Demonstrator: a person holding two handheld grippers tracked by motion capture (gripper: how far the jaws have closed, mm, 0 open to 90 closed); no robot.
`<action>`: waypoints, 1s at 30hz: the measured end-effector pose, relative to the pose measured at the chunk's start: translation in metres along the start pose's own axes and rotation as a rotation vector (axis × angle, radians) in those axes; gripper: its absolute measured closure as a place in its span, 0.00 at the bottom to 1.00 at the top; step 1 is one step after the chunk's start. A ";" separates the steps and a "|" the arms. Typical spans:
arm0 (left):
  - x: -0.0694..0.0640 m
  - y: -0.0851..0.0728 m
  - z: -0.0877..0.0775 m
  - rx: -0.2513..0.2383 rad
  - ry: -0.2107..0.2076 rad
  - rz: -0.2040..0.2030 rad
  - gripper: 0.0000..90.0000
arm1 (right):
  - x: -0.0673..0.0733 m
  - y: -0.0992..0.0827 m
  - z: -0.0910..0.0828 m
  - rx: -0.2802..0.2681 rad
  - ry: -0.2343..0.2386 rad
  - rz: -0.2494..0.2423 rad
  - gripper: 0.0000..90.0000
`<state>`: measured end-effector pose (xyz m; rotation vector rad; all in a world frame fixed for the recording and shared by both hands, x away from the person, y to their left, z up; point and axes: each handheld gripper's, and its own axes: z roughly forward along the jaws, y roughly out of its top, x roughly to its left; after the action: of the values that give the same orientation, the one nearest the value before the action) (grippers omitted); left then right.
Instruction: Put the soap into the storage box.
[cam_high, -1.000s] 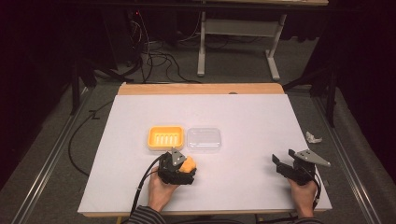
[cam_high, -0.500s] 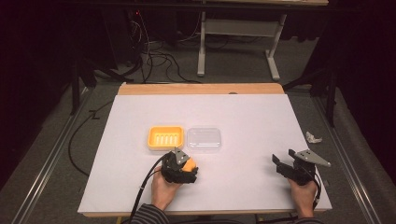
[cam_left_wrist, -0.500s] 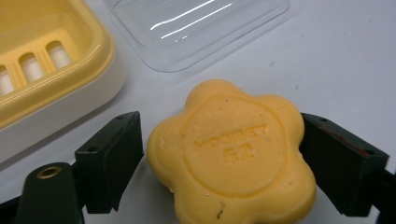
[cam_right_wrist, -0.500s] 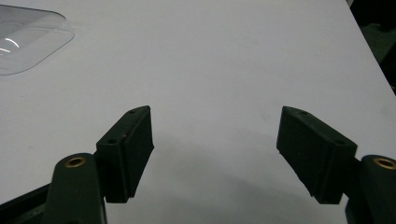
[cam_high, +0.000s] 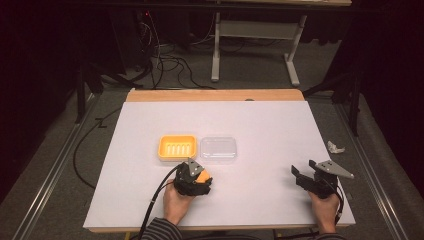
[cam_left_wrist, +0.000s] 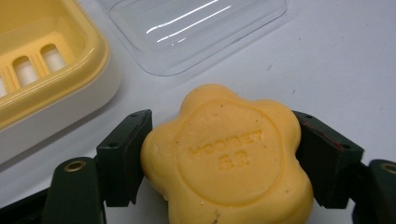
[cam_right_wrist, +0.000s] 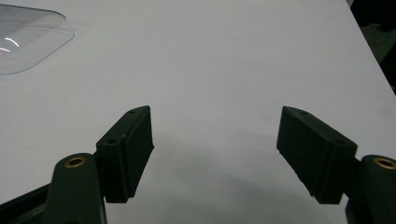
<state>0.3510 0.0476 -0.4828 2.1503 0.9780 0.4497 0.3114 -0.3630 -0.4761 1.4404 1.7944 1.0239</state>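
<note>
A yellow flower-shaped soap (cam_left_wrist: 224, 154) with stamped letters lies on the white table, just in front of the dish and lid. My left gripper (cam_left_wrist: 224, 135) has just been closing, and its pads now press on both sides of the soap. From above, the soap (cam_high: 202, 175) shows as an orange patch in the left gripper (cam_high: 196, 176). Just beyond it sit a yellow slotted soap dish (cam_high: 177, 147) and a clear plastic lid (cam_high: 218, 148), side by side. My right gripper (cam_high: 303, 176) rests at the right front of the table, and the right gripper view shows it open (cam_right_wrist: 215, 140) with nothing between its pads.
The white table sheet (cam_high: 260, 120) ends in a wooden strip (cam_high: 215, 95) at the far edge. A crumpled white scrap (cam_high: 336, 147) lies just off the right edge. Cables and a metal frame stand on the floor beyond.
The left hand has edged slightly toward the dish, with the soap at its gripper. The right hand has stayed where it was.
</note>
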 end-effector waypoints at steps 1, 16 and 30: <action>0.000 0.000 0.000 0.002 -0.001 -0.001 0.29 | 0.000 0.000 0.000 0.000 0.001 0.000 0.30; 0.002 0.005 -0.003 0.038 -0.019 0.013 0.30 | 0.000 0.000 0.000 -0.001 0.002 0.002 0.30; 0.008 0.008 -0.018 0.021 -0.039 0.026 0.31 | 0.000 0.000 0.000 0.002 0.002 -0.002 0.30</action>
<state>0.3498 0.0582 -0.4649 2.1848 0.9381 0.4101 0.3116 -0.3629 -0.4761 1.4391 1.7986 1.0238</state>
